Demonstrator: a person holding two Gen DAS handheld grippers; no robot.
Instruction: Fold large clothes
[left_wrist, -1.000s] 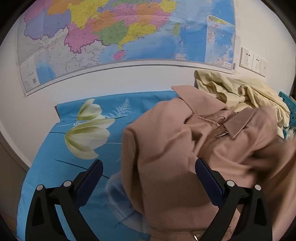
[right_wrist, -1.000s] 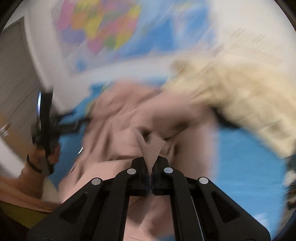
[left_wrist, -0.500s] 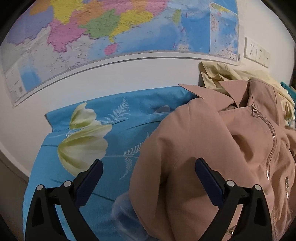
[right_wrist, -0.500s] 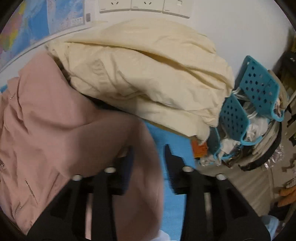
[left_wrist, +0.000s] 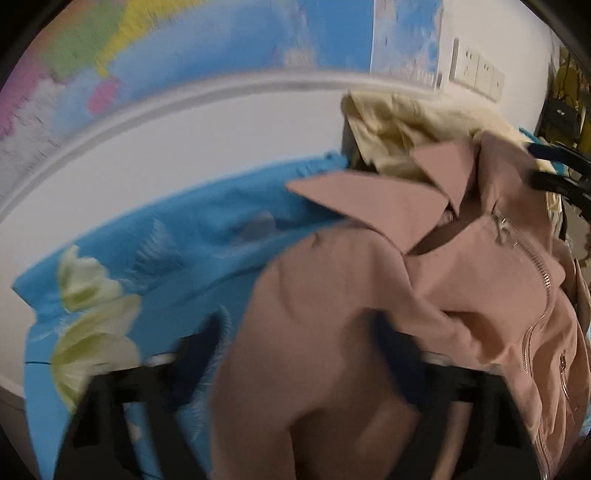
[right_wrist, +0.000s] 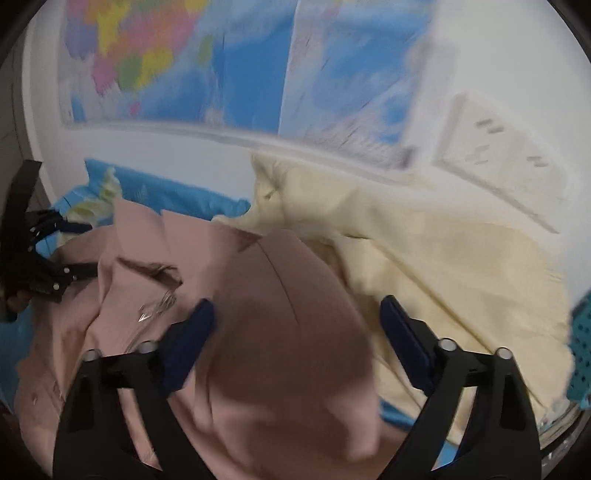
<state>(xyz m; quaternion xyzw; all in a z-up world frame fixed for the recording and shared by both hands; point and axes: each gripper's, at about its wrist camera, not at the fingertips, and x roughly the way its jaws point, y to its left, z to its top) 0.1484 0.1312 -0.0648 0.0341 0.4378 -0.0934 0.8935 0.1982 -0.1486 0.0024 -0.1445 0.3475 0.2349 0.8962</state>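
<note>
Here we have the pink jacket (left_wrist: 332, 332) lying rumpled on the blue flowered sheet (left_wrist: 177, 251), collar toward the wall, its far edge against the cream garment (right_wrist: 424, 258) heaped beside it. Our left hand-held gripper (left_wrist: 295, 343) is closing with a fold of the jacket's shoulder between its jaws; the view is too blurred to say the pads press yet, so we count it as not gripping. Our right hand-held gripper (right_wrist: 295, 332) is opening, its blue pads (right_wrist: 192, 332) standing apart either side of a hump of pink cloth without pinching it.

What could go wrong, as we judge it: the left jaws may bite several layers at once and drag the whole jacket askew. The right side, now let go, may slump back and undo any fold. The zipper (left_wrist: 543, 280) could catch on cloth, and the cream garment sits close enough to be pulled along.
</note>
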